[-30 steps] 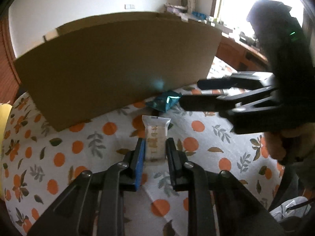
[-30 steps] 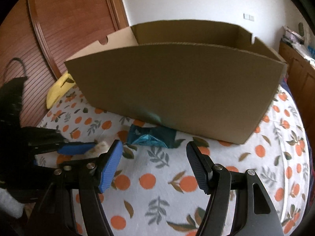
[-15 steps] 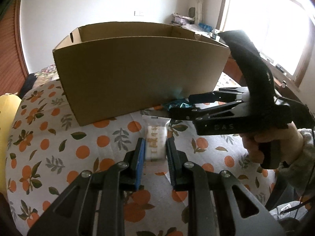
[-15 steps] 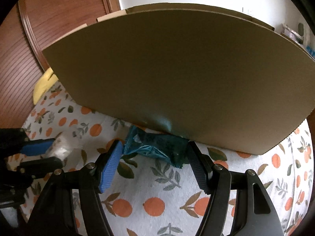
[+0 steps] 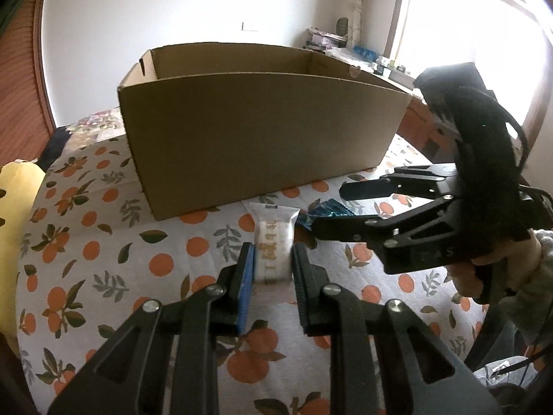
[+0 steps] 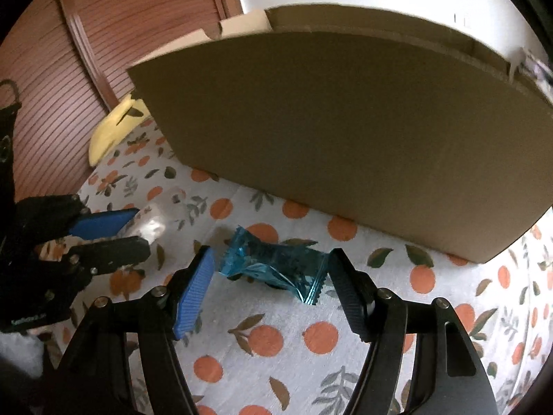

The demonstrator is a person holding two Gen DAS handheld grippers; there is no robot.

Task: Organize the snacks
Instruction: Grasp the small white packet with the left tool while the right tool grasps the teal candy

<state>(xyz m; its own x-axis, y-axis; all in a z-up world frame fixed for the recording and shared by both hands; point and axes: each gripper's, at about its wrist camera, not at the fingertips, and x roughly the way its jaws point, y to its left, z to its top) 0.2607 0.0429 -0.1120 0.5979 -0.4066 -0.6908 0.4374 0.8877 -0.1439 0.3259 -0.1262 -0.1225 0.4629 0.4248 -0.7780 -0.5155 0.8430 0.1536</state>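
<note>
So up close in the left wrist view, the left tongs (image 5: 273, 268) are clamped on a white snack packet (image 5: 273, 238), one finger pressed to each side, with the packet sticking out forward past the tips and its far end pointing toward the box. You can see the same grip from the side in the right wrist view, where the packet (image 6: 150, 223) sits between the blue pad and the black finger. Over on the right, the right tongs (image 6: 269, 278) are spread wide around a blue foil snack (image 6: 276, 266) that's lying on the orange-print cloth (image 6: 311, 346) covering the surface; the fingers sit just beside each end of the wrapper, and I can't tell if either one is actually touching it. From the left camera that blue snack (image 5: 328, 209) peeks out just behind the lower finger of the right tongs (image 5: 331, 207), near the white packet. Right behind both snacks is a big open cardboard box (image 5: 262, 138) standing on the cloth, its near wall facing the cameras. Off to the left edge there's something yellow and soft-looking (image 6: 110, 128) next to the box, and behind that a reddish wooden slatted door (image 6: 103, 34).
</note>
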